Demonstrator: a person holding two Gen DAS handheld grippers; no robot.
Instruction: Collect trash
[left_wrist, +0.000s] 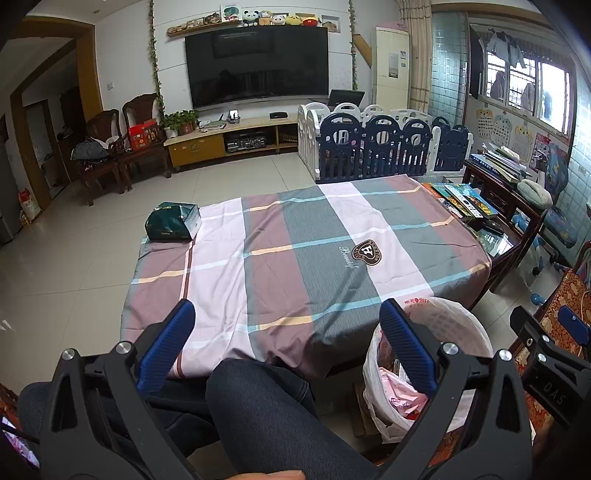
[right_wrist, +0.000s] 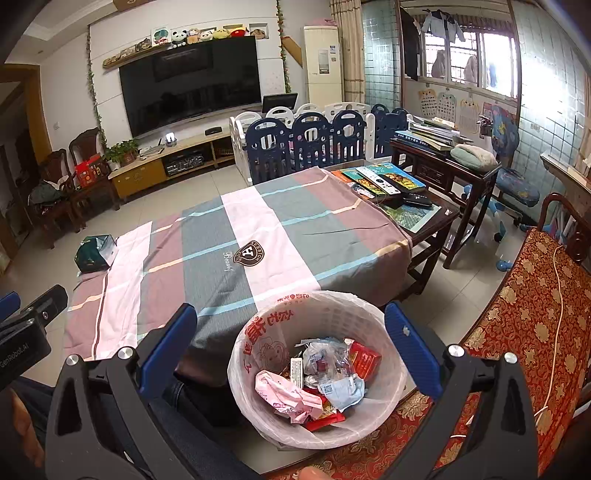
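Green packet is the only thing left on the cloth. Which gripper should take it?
Left, probably. The green packet sits at the cloth's far left corner, on the left gripper's side. The right gripper hangs open over the trash basket, further off. Both are empty.

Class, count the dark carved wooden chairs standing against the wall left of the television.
2. One dark carved wooden chair holds a red box nearest the plant; the other chair, further left, holds a dark bag. More may be hidden beyond the doorway.
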